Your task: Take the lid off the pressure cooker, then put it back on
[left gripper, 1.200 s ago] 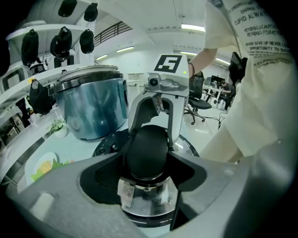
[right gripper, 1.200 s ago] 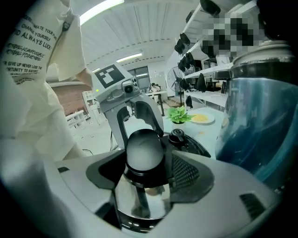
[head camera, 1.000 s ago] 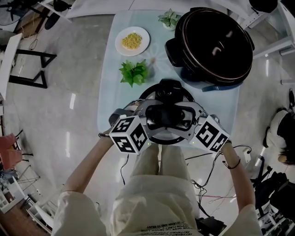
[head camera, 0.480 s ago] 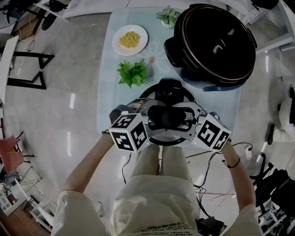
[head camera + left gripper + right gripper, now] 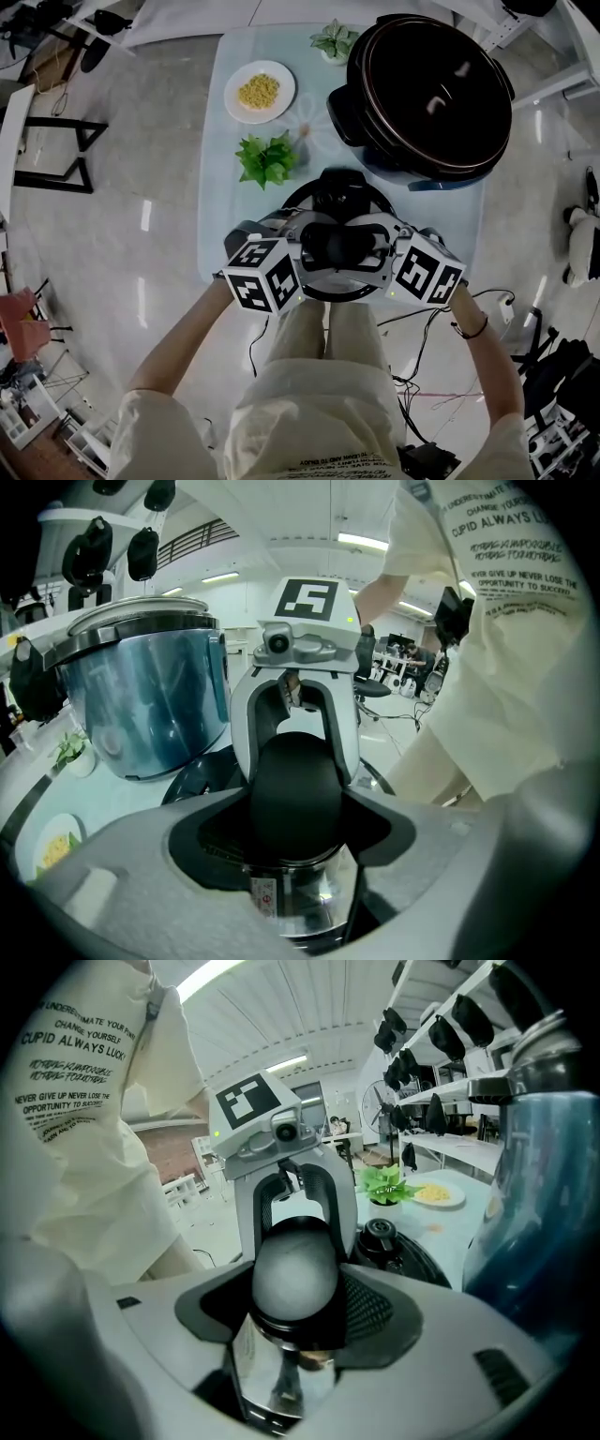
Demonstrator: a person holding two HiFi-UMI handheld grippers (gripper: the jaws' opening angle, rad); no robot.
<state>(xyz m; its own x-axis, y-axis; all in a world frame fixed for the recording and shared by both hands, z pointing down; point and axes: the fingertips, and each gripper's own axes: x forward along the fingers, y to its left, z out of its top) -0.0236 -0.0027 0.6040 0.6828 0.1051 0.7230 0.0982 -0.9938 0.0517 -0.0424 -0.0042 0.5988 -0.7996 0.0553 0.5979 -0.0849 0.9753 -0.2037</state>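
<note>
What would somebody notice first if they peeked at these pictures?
The big black cooker stands open at the far right corner of the table. Nearer, the left gripper and right gripper clamp its lid by the handle from opposite ends; the right jaws have just been closing on it. A plate of yellow food sits far left.

A pale blue table [image 5: 220, 187] stands on a glossy grey floor [image 5: 141, 216]; toward the table's far left corner sits a white plate [image 5: 234, 94] heaped with yellow grains [image 5: 260, 91]; nearer the table's middle, just this side of the plate, a leafy green plant [image 5: 265, 157]; at the table's far edge, a small potted succulent [image 5: 335, 39], well apart from the leafy one.
</note>
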